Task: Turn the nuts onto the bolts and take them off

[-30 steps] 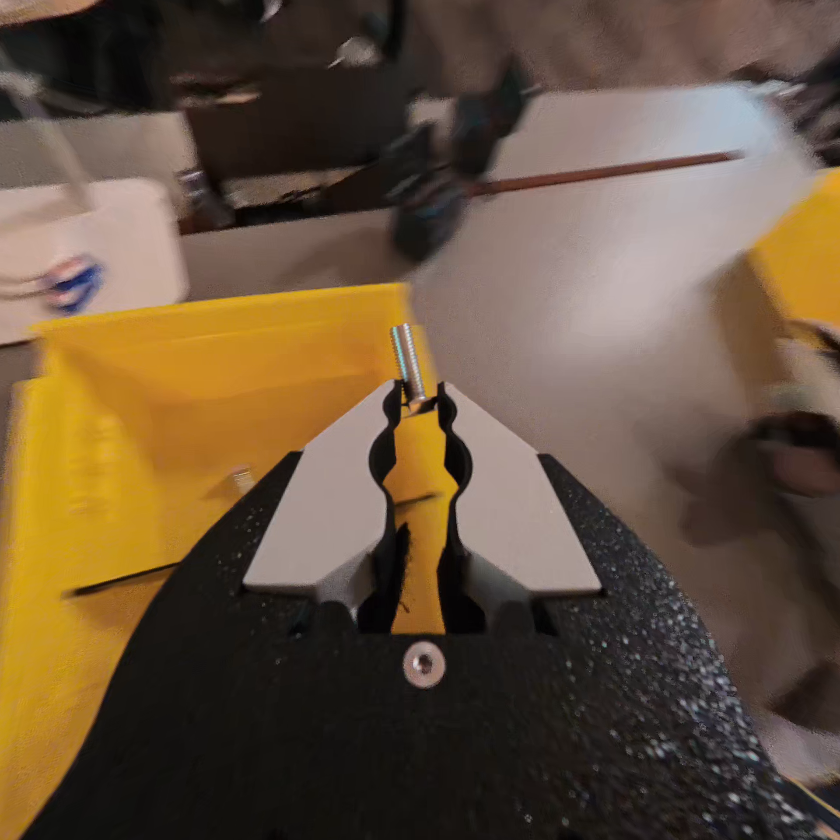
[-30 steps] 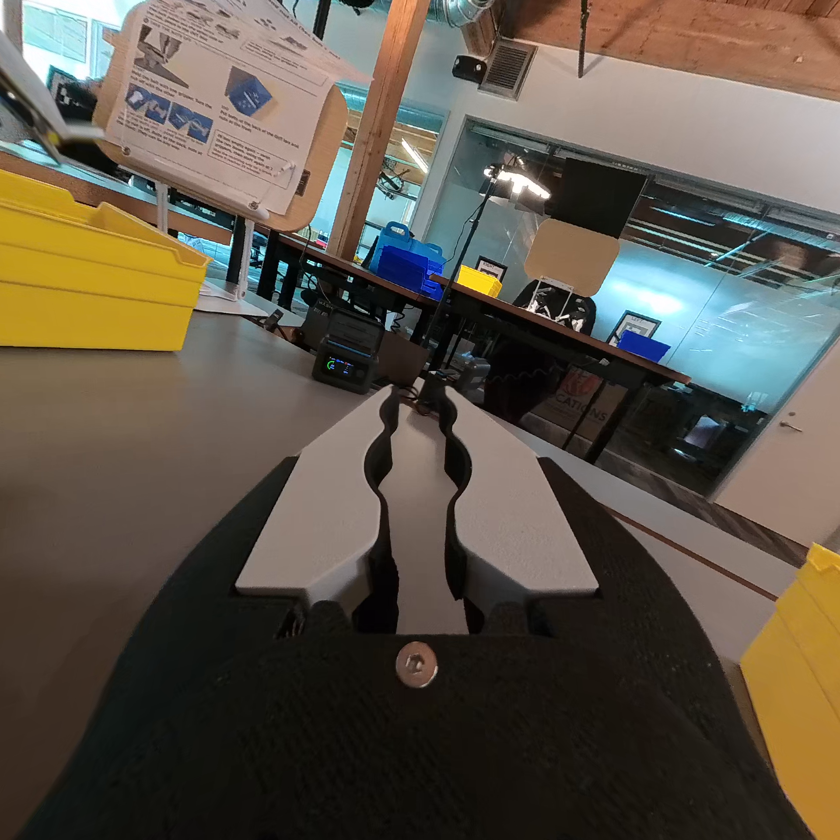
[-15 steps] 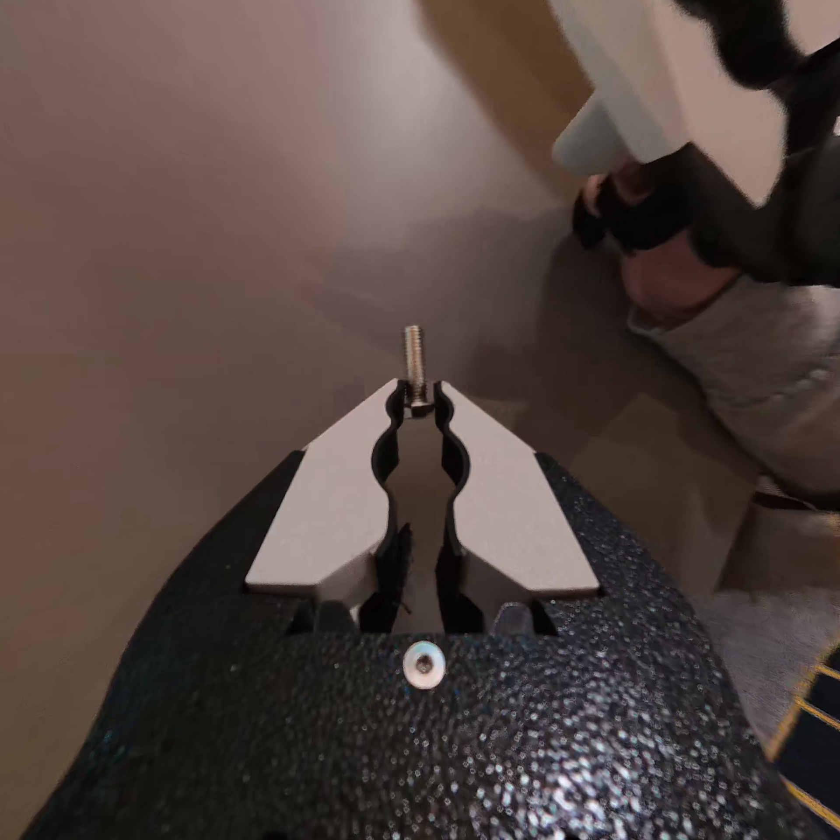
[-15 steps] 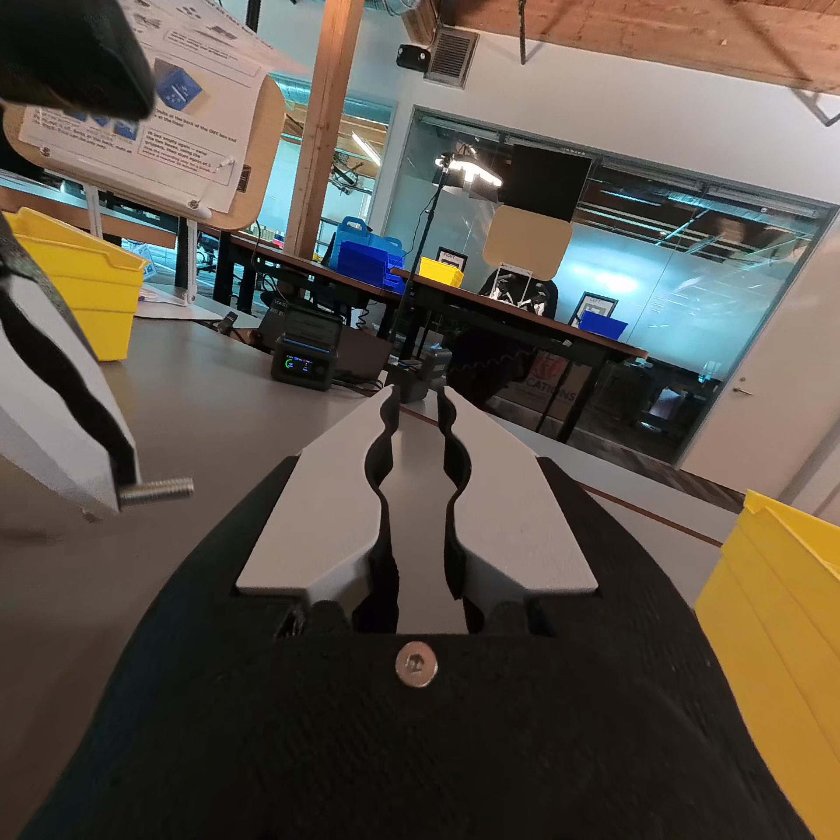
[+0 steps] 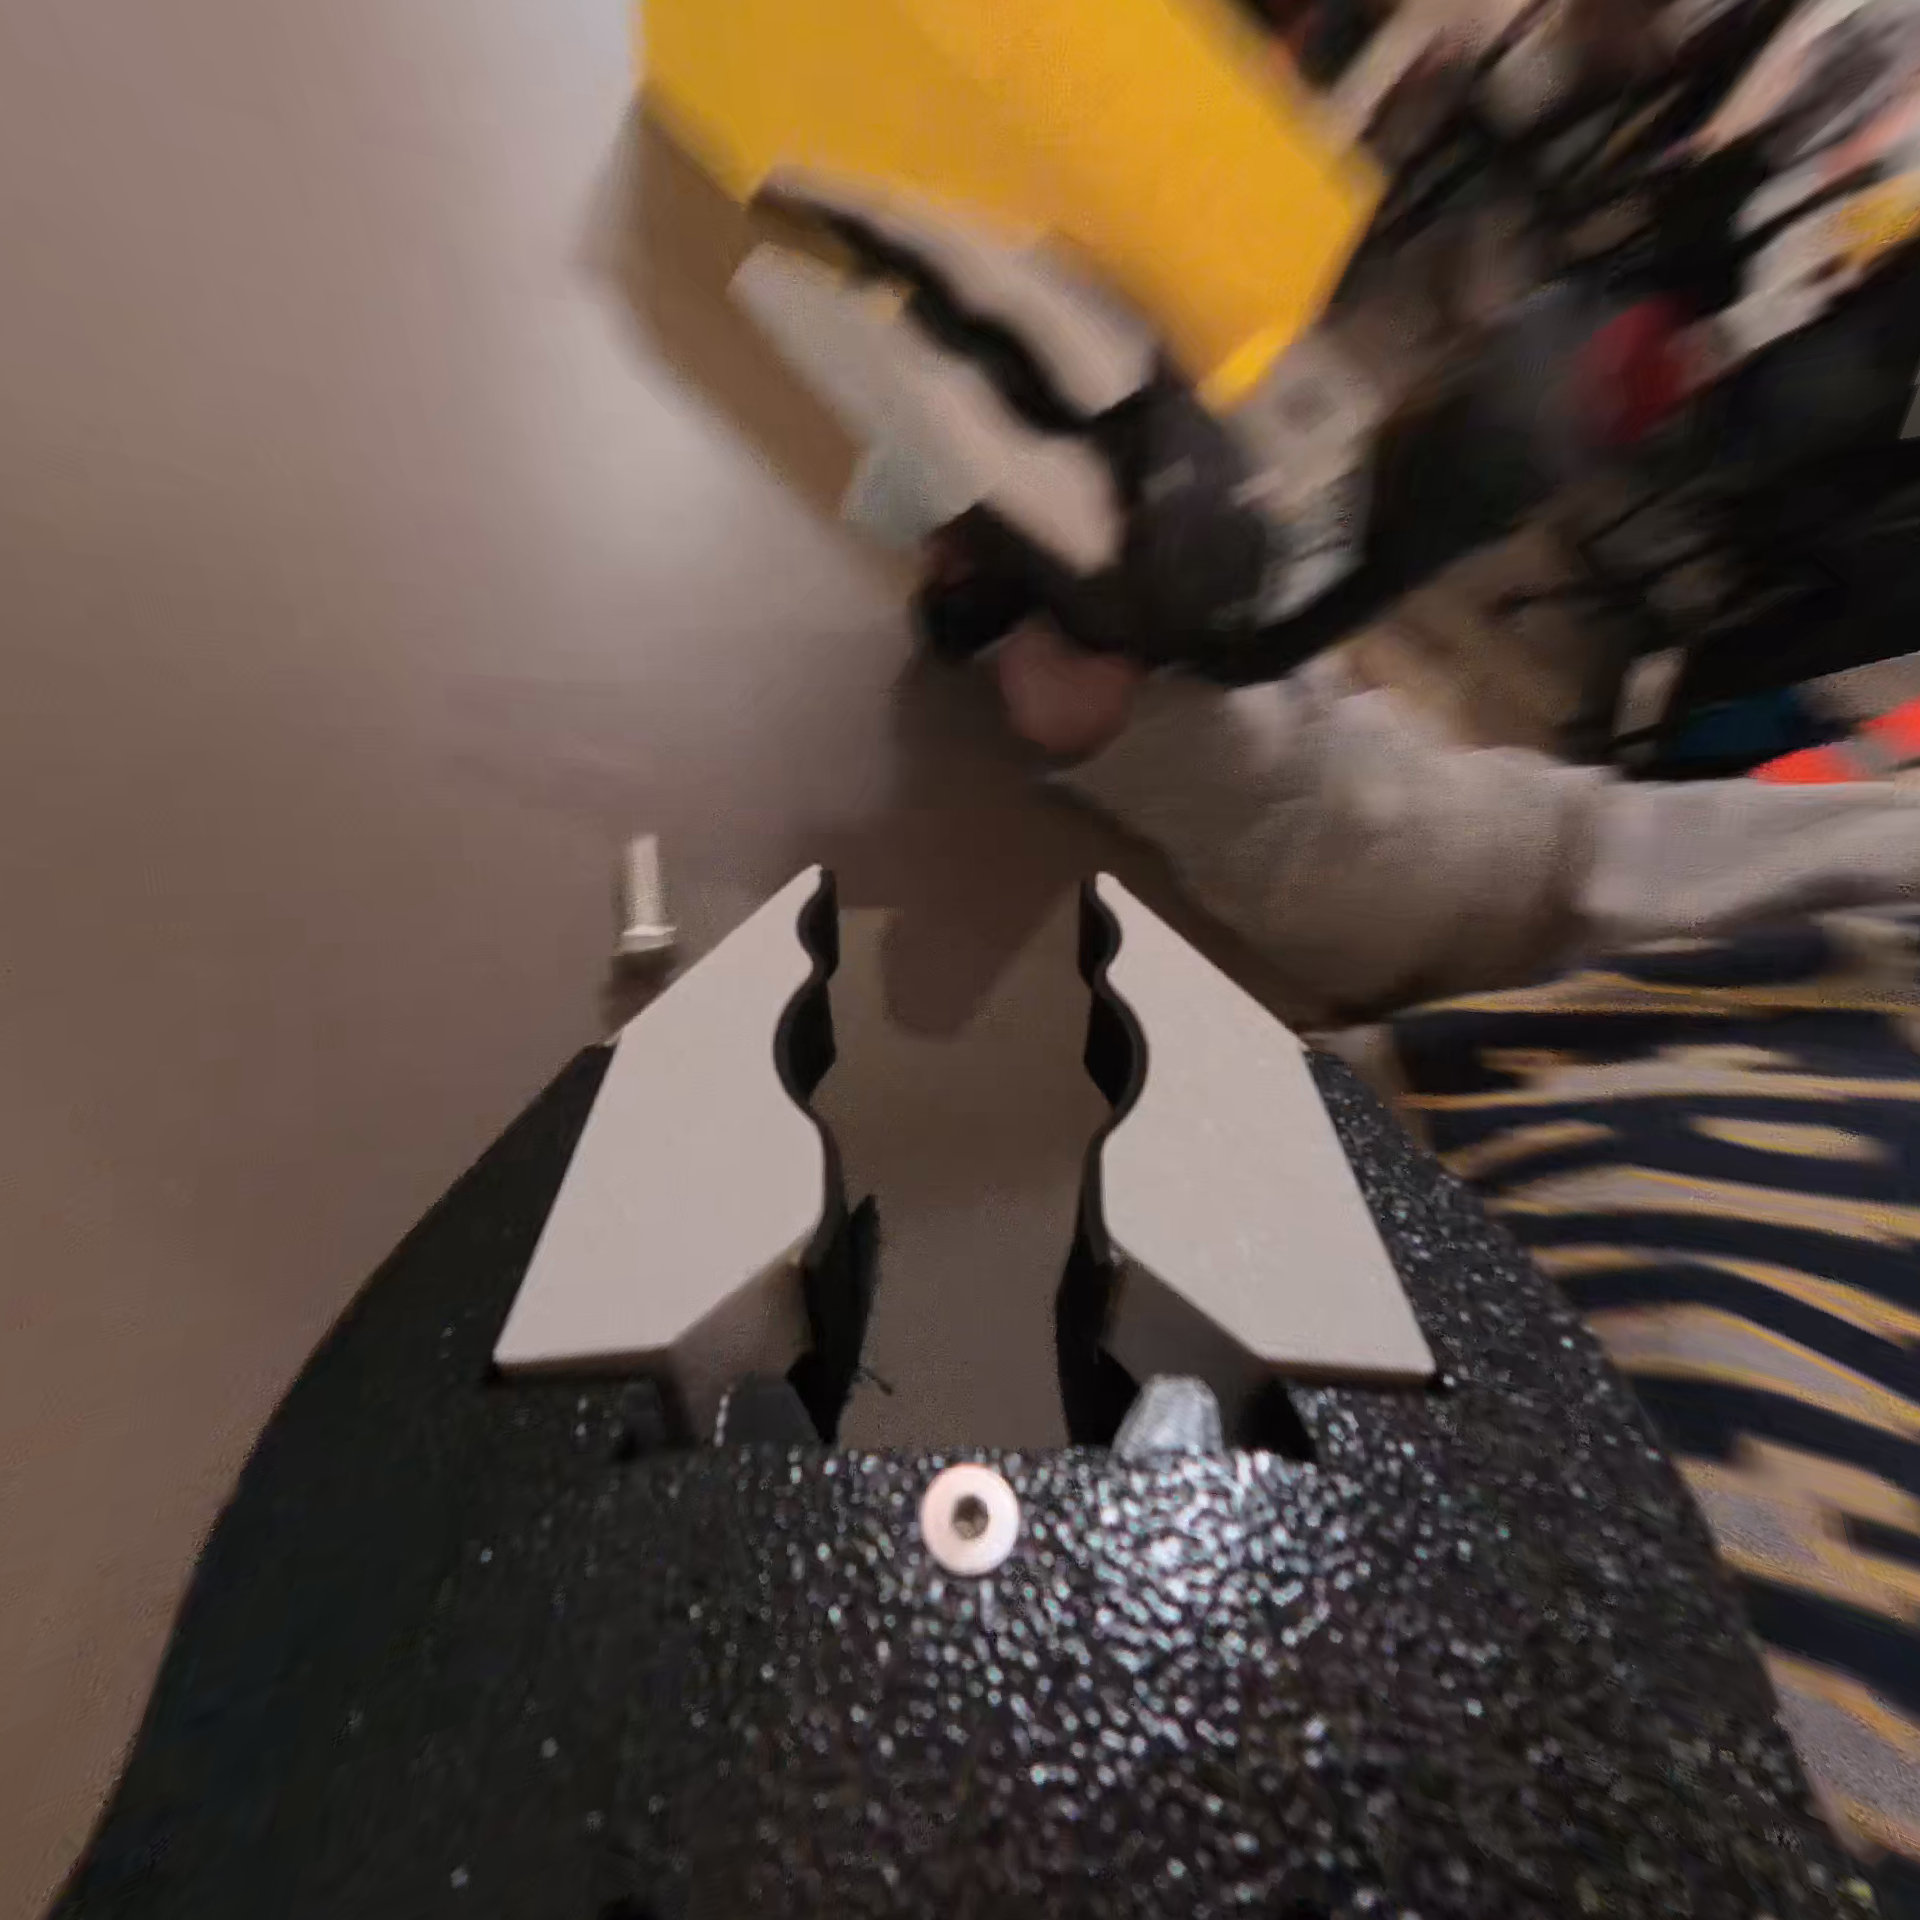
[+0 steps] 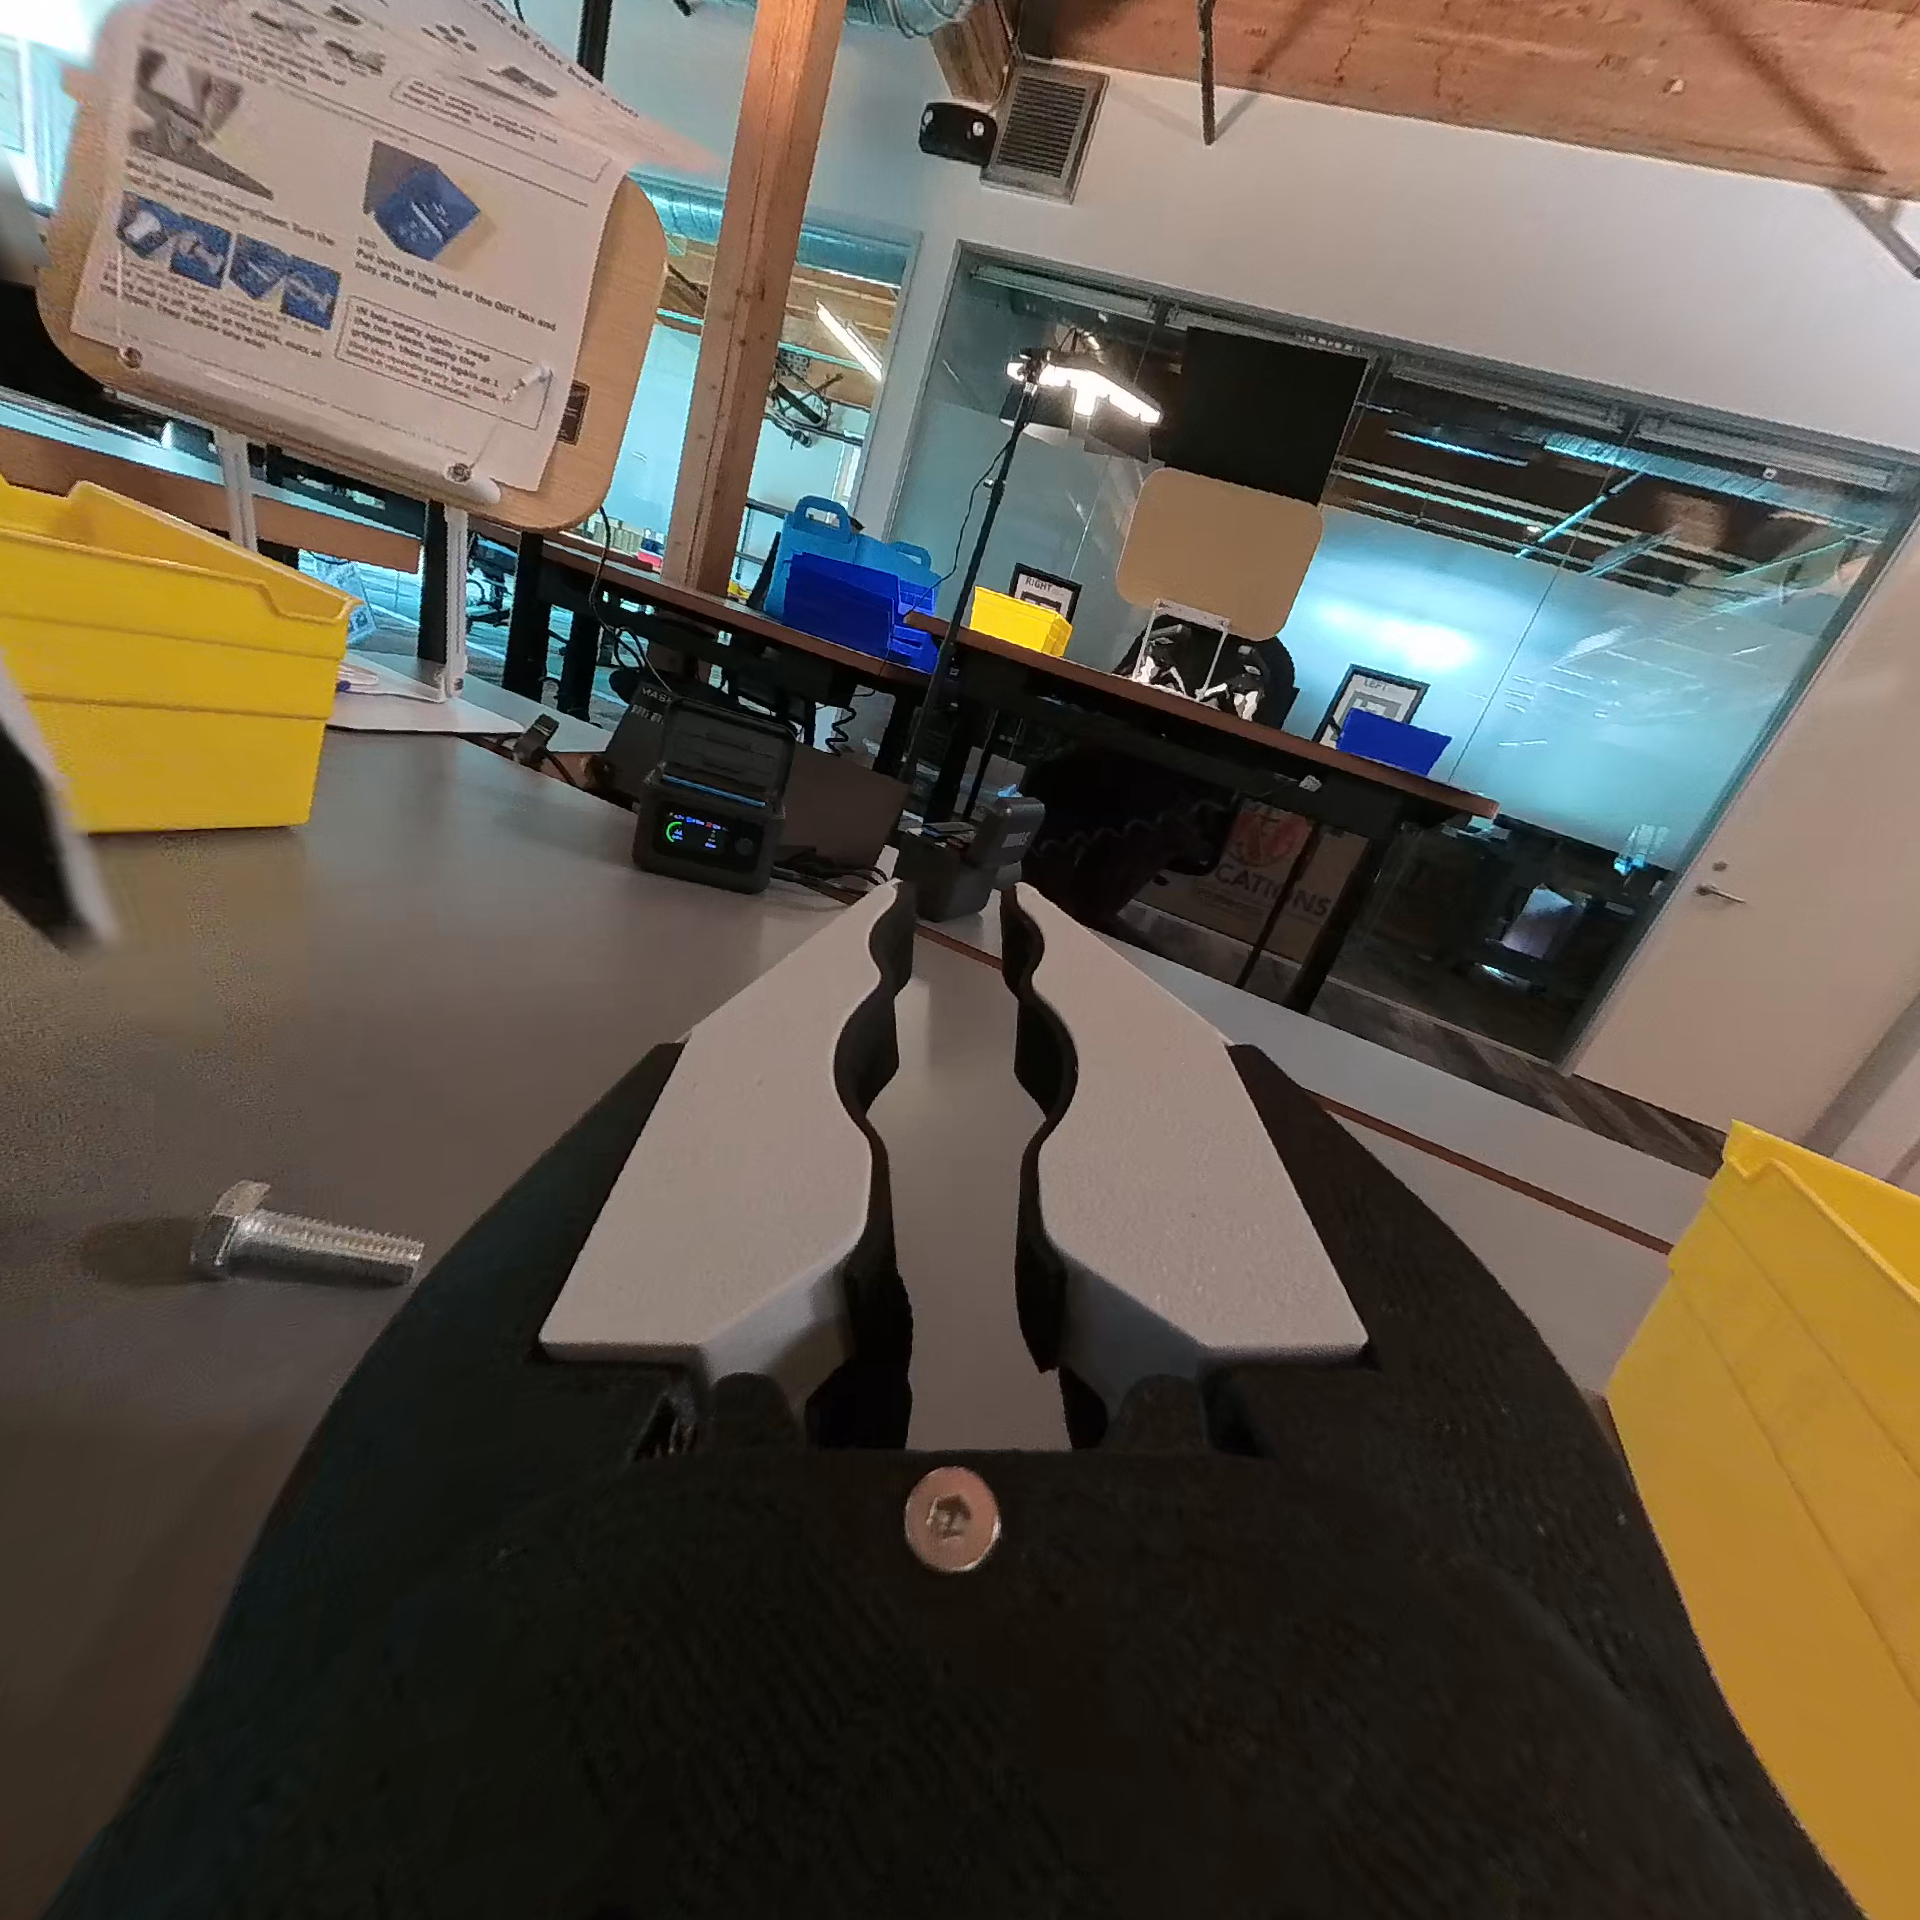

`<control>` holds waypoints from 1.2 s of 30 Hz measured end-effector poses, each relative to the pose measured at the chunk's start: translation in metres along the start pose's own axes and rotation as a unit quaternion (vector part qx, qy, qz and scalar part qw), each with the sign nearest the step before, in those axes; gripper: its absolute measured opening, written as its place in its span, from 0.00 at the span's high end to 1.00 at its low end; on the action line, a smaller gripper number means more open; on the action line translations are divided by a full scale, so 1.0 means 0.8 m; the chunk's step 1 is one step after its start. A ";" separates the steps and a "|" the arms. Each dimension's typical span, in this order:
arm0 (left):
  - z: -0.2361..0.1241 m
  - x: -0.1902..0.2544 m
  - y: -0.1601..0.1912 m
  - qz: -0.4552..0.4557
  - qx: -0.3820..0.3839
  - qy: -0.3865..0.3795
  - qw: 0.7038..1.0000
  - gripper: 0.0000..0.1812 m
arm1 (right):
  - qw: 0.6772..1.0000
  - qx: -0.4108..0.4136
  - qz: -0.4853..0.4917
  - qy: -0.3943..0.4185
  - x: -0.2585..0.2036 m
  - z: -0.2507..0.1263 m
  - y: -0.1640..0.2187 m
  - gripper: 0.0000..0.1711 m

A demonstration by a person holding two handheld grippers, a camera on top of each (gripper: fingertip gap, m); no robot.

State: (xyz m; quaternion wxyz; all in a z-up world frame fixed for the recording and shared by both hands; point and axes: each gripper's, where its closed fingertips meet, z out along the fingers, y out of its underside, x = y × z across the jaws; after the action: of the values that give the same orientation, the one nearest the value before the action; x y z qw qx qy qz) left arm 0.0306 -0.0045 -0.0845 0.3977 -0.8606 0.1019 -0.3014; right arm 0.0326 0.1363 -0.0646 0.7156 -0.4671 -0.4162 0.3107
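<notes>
My left tongs [image 5: 954,904] stand spread over the grey surface [image 5: 260,520] with nothing between the fingers, and the bolt [image 5: 641,907] lies loose just off the tip of the left-hand finger. My right tongs [image 6: 956,902] are nearly pressed together, a narrow slot left between the scalloped pads, and they too carry nothing. In the right wrist view the same bolt [image 6: 307,1242] rests on its side on the surface, hex head pointing away from the tongs, threaded shank toward them, close by their left flank.

I judge it a small steel part: light, rigid, hard-skinned and inclined to roll on its round shank or squirt out of a smooth pinch. The flats of the head look like the safest hold, seated in one of the pad notches, which leaves the thread bare for a nut. Clamping on the thread would block the nut's travel.

Farther out, a yellow bin [image 6: 156,665] sits at the left on the surface and another yellow bin [image 6: 1787,1455] at the right edge. No nut shows in either view. The left wrist view is heavily blurred beyond the bolt.
</notes>
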 end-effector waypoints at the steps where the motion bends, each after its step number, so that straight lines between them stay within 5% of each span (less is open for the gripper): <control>1: -0.028 0.019 -0.013 -0.002 0.039 0.034 0.999 0.76 | 1.000 0.001 0.002 -0.001 0.000 0.000 -0.001 0.91; 3: -0.093 0.015 -0.029 -0.014 0.105 0.018 0.994 0.75 | 1.000 0.003 0.004 -0.002 -0.001 0.000 -0.001 0.91; 5: -0.163 -0.026 -0.023 -0.035 0.148 -0.077 0.985 0.76 | 1.000 0.002 0.004 -0.004 -0.002 0.001 -0.001 0.91; 8: -0.263 -0.106 0.022 -0.083 0.169 -0.235 0.954 0.80 | 1.000 0.001 0.003 -0.007 -0.004 0.002 0.000 0.91; 11: -0.313 -0.157 0.080 -0.118 0.152 -0.273 0.943 0.81 | 1.000 -0.002 0.001 -0.010 -0.006 0.003 0.001 0.91; 18: -0.334 -0.224 0.203 -0.098 -0.089 -0.367 0.921 0.81 | 1.000 -0.002 0.001 -0.010 -0.006 0.003 0.002 0.91; 36: -0.323 -0.250 0.243 -0.104 -0.234 -0.342 0.904 0.80 | 1.000 -0.002 0.000 -0.014 -0.006 0.002 0.001 0.91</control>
State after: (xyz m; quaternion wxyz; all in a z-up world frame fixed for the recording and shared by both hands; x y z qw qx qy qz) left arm -0.2713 -0.2119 -0.1872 0.1622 -0.9848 -0.0623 0.0039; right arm 0.0291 0.1335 -0.0667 0.7083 -0.4646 -0.4268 0.3166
